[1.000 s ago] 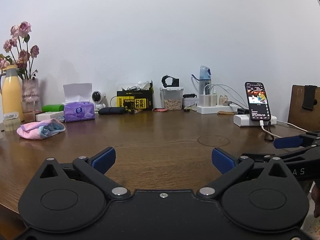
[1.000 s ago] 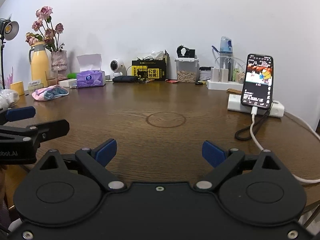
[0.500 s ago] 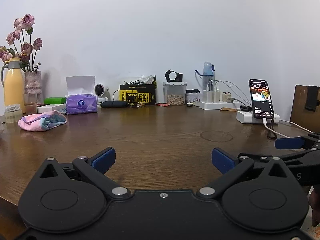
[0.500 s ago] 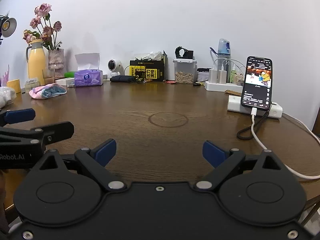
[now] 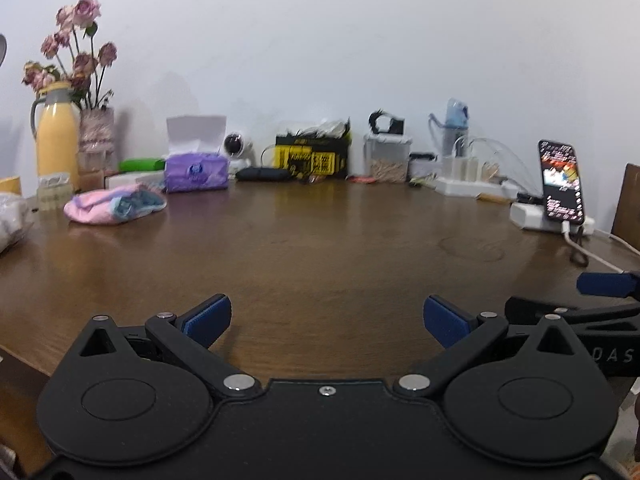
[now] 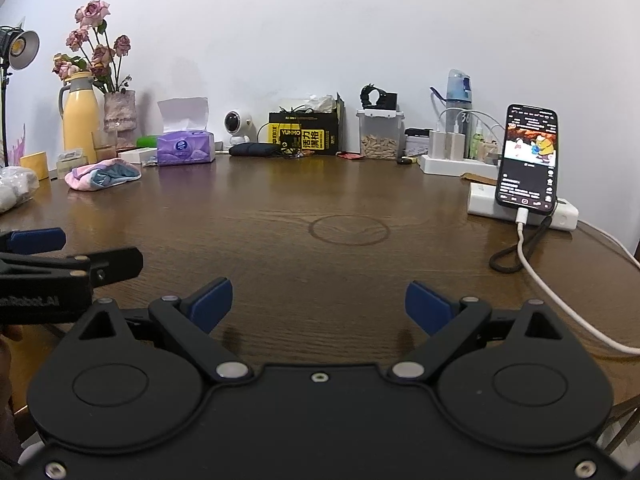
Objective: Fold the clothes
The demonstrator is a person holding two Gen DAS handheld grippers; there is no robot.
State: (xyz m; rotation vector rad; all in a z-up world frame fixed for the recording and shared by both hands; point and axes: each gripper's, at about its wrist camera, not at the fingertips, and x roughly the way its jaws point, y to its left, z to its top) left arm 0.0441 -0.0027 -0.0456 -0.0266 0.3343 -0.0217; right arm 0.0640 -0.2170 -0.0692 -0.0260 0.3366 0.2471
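Plain white wall (image 6: 320, 32) behind everything, matte and bare. In front of it a big round dark-brown wooden table (image 6: 280, 200), glossy with visible grain, plus a faint ring mark (image 6: 350, 230) stamped near the middle. The back edge is lined with clutter: a tall yellow thermos jug (image 6: 80, 116) beside a vase of dried pink roses (image 6: 96, 52), a black and yellow cardboard box (image 6: 306, 134), a soft purple tissue pack (image 6: 184, 148) with a white sheet poking up, a clear plastic tub (image 6: 380, 132), and a black smartphone (image 6: 528, 158) propped upright on a white power bank, screen lit, white cable trailing off.

The clothing itself, a small pink and blue fabric bundle (image 5: 116, 206) (image 6: 102, 178), sits bunched up on the far left of the table, just in front of the jug, well apart from both tools.

Left gripper (image 5: 326, 320) and right gripper (image 6: 318, 306) hover side by side over the near edge, blue pads spread wide, nothing in either.
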